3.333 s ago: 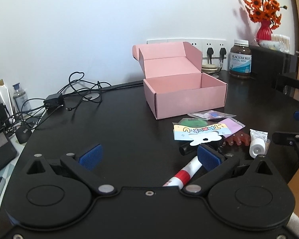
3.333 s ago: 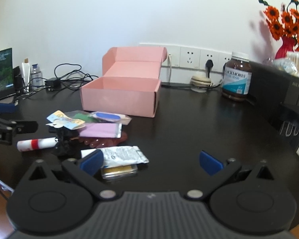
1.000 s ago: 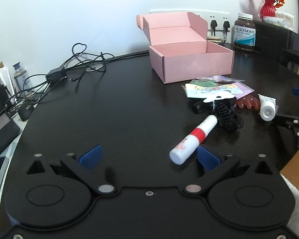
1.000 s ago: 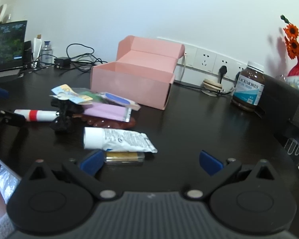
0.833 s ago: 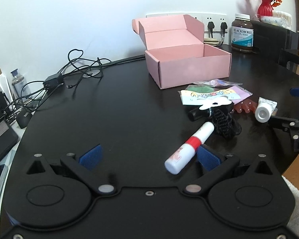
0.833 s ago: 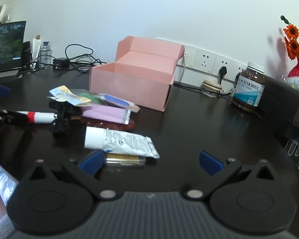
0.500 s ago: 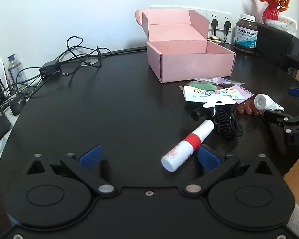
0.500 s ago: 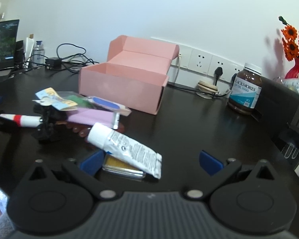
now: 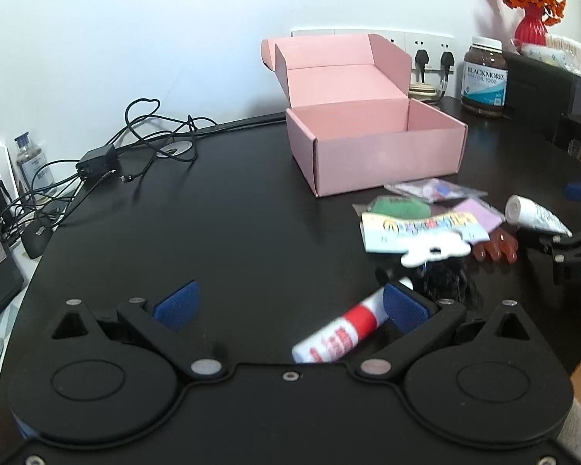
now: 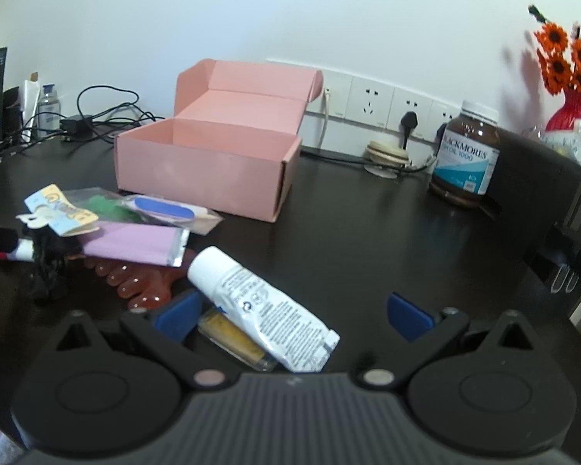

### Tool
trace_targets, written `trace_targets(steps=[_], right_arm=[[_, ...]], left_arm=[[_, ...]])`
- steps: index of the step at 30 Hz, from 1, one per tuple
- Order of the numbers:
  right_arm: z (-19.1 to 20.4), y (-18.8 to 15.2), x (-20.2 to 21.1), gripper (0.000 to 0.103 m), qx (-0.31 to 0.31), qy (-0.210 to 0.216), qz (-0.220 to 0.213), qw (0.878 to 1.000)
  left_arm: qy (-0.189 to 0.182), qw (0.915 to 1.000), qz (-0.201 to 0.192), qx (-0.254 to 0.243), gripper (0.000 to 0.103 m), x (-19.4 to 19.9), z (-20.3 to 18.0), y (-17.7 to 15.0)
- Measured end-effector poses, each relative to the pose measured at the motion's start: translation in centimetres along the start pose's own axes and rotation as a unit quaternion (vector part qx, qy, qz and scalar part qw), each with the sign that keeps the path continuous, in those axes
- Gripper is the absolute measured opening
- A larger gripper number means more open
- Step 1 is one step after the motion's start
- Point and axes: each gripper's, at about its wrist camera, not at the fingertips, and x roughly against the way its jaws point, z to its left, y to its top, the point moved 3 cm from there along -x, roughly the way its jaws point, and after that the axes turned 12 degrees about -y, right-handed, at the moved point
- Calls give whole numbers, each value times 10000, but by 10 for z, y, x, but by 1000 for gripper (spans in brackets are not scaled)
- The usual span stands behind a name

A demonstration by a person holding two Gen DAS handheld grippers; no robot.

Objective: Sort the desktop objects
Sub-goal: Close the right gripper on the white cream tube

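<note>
Left fingers: the left gripper [image 9: 288, 304] is spread wide, holding nothing; the red-and-white glue stick [image 9: 342, 335] lies slanted on the desk [image 9: 220, 232], its far end just beside the right-hand pad [image 9: 404, 308]; contact cannot be told.
Right fingers: the right gripper [image 10: 294, 312] is also spread wide, empty; the white tube [image 10: 261, 310] lies slanted between its pads across a flat yellow case [image 10: 234, 335], cap end away from the camera.
Open room: the desk's left and middle are bare black surface up to the cables [image 9: 143, 131] at the back; its near curved edge runs close beside both grippers.
Box: the pink box [image 9: 372, 137] stands open, lid tilted back toward the wall sockets [image 10: 391, 104], inside empty as far as it shows.
Clutter: small packets [image 10: 135, 228], a black hair claw [image 9: 451, 281] and a reddish comb [image 10: 147, 281] lie heaped between the box and the grippers.
Right side: a brown supplement jar [image 10: 466, 155] stands well apart from the box, near a dark cabinet [image 10: 550, 193].
Pose: both grippers are held low and nearly level over the near edge, pointing toward the box.
Change: half a second ago the glue stick lay farther ahead of the left gripper, and the tube sat less deep between the right pads.
</note>
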Motion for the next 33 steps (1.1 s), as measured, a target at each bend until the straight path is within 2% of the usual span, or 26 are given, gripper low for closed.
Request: trace_targets(steps=[4,8,14,18,20,22,24,27,33], right_arm=[[-5,2,-4,102,-85,3,136,9999],[-6,1,-3,102,62,25,74,10000],[0,0,4,100,553,80,-224,9982],[1,3,4,81,584,194,-218,9979],[2,5,4,79,599,221,-201,9978],[4,6,4,73,675,205,-233,9972],[6,7,3,57,712,252,-229,9969],[5,10,-1,46,611,393,-141,9973],[-3,17,-13,30,303,656,123,9973]], left_arm=[[-154,9998,-18,128,103,-4,2,5],[-326,9991,-155,233,103,1,4,8],[-224,9985,-492,-18,103,4,2,14],[-424,9969,-655,68,103,-2,6,19],[-437,9967,-668,124,103,-6,9,20],[-421,9969,-647,180,103,-11,13,20],[-506,9965,-584,311,103,-14,16,20],[-592,9955,-627,400,103,-12,19,19],[-721,9941,-653,477,103,-10,24,18]])
